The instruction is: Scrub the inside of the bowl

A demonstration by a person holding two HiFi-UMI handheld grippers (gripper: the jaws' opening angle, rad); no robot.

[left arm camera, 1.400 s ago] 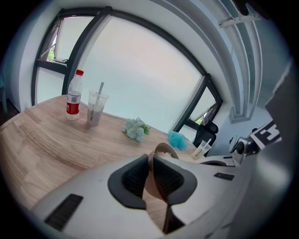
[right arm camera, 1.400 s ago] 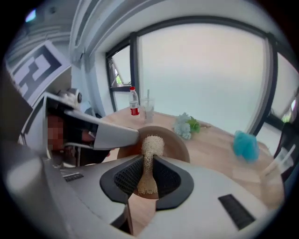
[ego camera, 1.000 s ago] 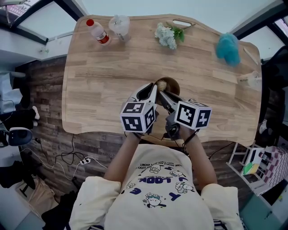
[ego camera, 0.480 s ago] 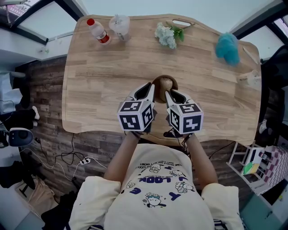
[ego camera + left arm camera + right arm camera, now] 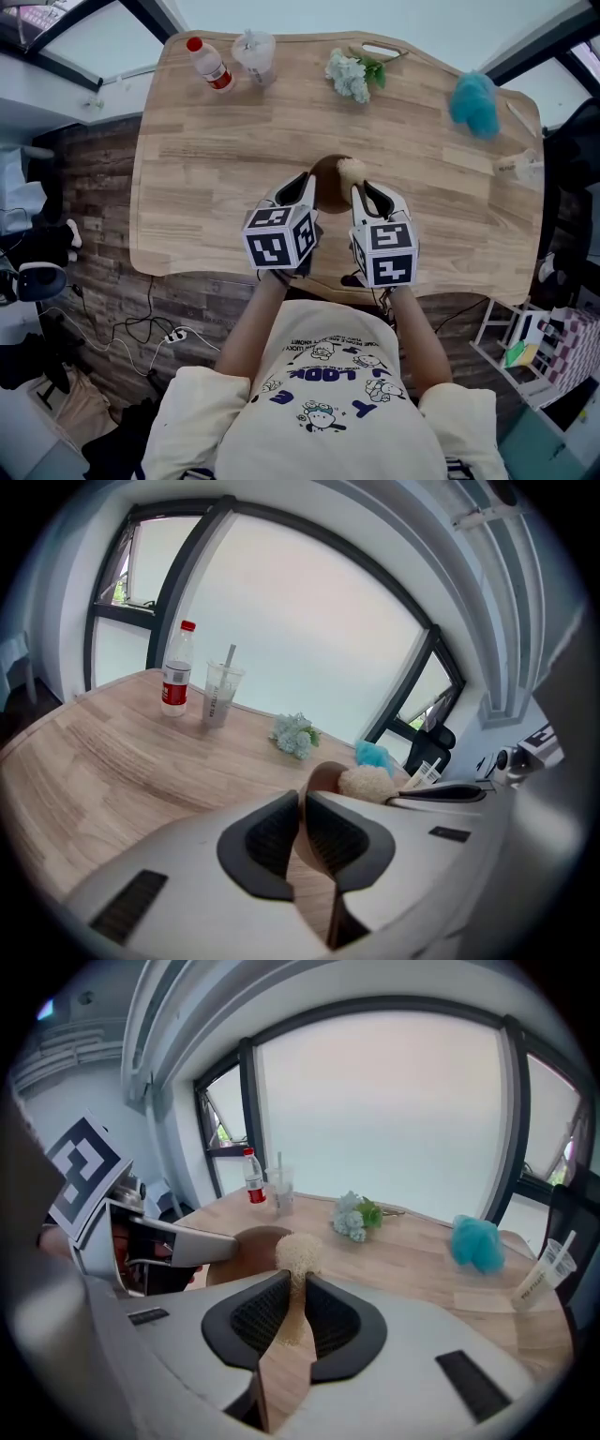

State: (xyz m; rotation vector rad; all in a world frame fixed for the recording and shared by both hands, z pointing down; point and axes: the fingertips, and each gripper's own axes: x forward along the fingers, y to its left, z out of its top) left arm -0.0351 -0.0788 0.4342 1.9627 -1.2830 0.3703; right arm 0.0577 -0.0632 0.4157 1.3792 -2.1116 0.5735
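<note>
A brown wooden bowl (image 5: 326, 180) sits near the middle of the wooden table (image 5: 206, 159), tipped a little. My left gripper (image 5: 306, 186) is shut on its near left rim; in the left gripper view the thin rim of the bowl (image 5: 319, 778) runs between the pads. My right gripper (image 5: 360, 191) is shut on the flat wooden handle of a scrub brush (image 5: 286, 1335). Its pale round bristle head (image 5: 352, 170) rests at the bowl's right side. In the right gripper view the bristle head (image 5: 298, 1249) is just ahead of the jaws, beside the bowl (image 5: 251, 1243).
At the table's far edge stand a red-capped bottle (image 5: 208, 64), a clear plastic cup (image 5: 253, 52) and a bunch of pale flowers (image 5: 349, 73). A blue puff (image 5: 472, 101) and a second cup (image 5: 525, 169) lie at the right. The person stands at the near edge.
My right gripper has rolled so its marker cube now faces up squarely. The brush head has swept from the bowl's left part to its right side. The left gripper has kept its hold.
</note>
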